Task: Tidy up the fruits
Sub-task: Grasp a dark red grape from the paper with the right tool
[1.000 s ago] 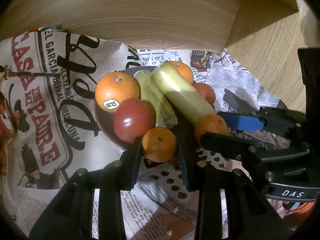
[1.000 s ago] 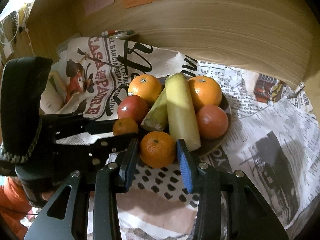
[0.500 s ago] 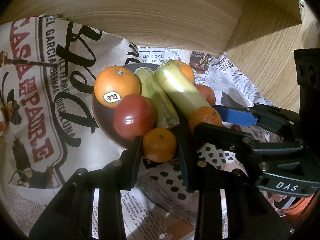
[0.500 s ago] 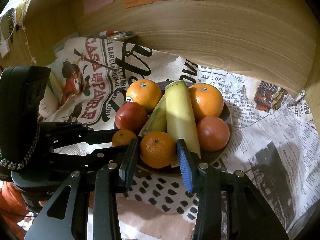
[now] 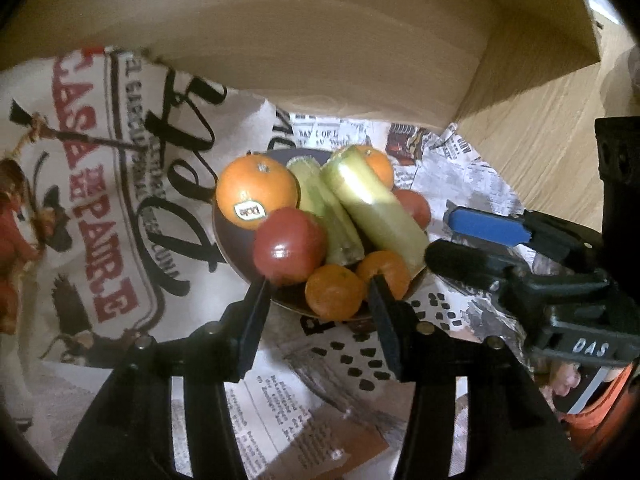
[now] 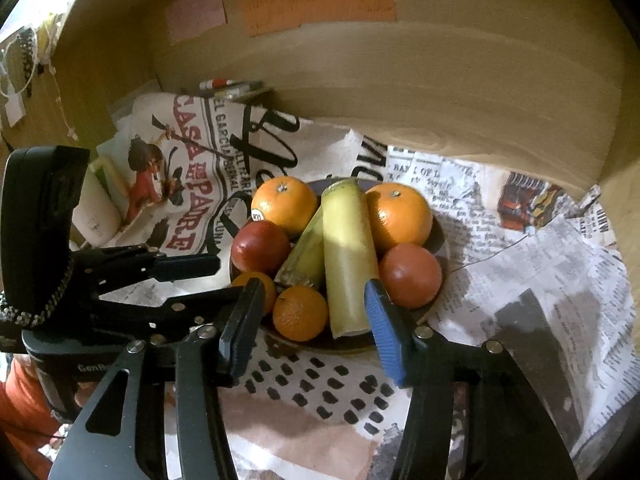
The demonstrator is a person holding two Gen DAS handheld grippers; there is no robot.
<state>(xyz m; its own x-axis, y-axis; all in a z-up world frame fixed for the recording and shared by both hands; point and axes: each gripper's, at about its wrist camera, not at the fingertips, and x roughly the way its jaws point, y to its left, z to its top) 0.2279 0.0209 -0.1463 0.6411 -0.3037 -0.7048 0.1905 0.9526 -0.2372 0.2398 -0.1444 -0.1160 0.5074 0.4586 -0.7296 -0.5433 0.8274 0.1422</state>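
Dimpled round mandarins [image 6: 300, 313], smooth bananas [image 6: 348, 256] fill dark bowl [image 6: 438, 236].

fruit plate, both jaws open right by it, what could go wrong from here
1. The two small mandarins lie at the near rim of the plate; a nudge from the left gripper or right gripper may roll one onto the newspaper.
2. The long banana leans across other fruit; a bump may shift the pile.
3. The two grippers are close together, so they may knock each other.
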